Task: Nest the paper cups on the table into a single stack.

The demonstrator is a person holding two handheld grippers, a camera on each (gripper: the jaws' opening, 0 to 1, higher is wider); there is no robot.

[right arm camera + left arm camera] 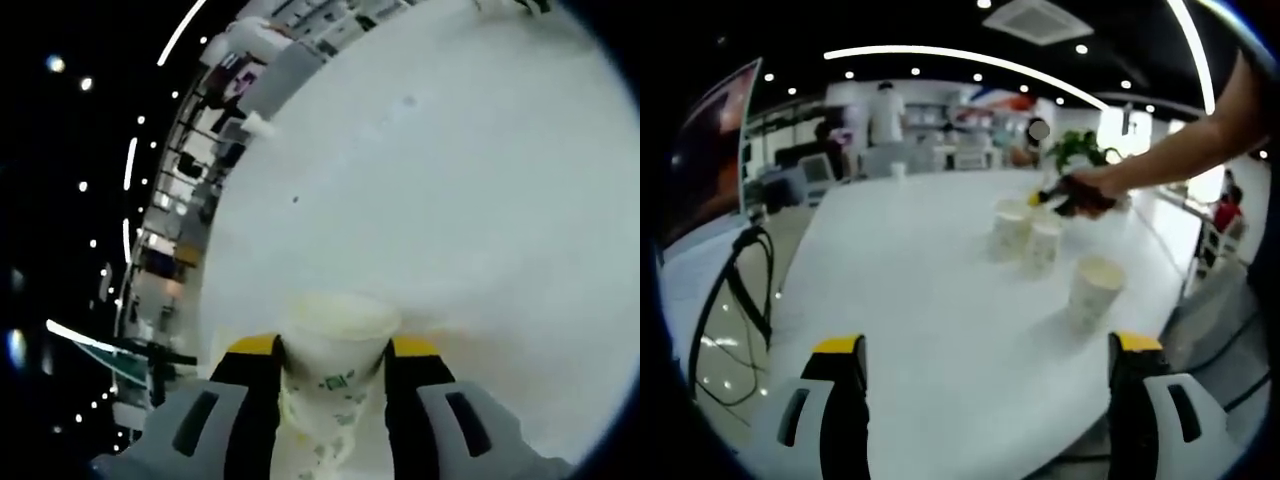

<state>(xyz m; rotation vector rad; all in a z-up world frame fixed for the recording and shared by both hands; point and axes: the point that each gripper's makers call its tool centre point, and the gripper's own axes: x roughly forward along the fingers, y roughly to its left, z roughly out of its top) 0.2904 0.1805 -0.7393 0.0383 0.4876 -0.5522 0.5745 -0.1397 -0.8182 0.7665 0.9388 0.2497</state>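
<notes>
Three white paper cups stand on the white table (920, 300) in the left gripper view: a near cup (1095, 290) and two far cups (1010, 232) (1043, 245) close together. My left gripper (988, 352) hovers over the table's near part, jaws wide open, with nothing between them. A person's hand holds my right gripper (1060, 197) just above the two far cups. In the right gripper view, my right gripper (335, 346) is shut on a printed paper cup (335, 365), whose rim points away from the camera, with bare table (450, 200) beyond it.
A small white cup (898, 170) (257, 125) stands alone at the table's far end. Black cables (740, 290) hang off the table's left edge. A potted plant (1080, 150) sits behind the cups, and people stand in the background.
</notes>
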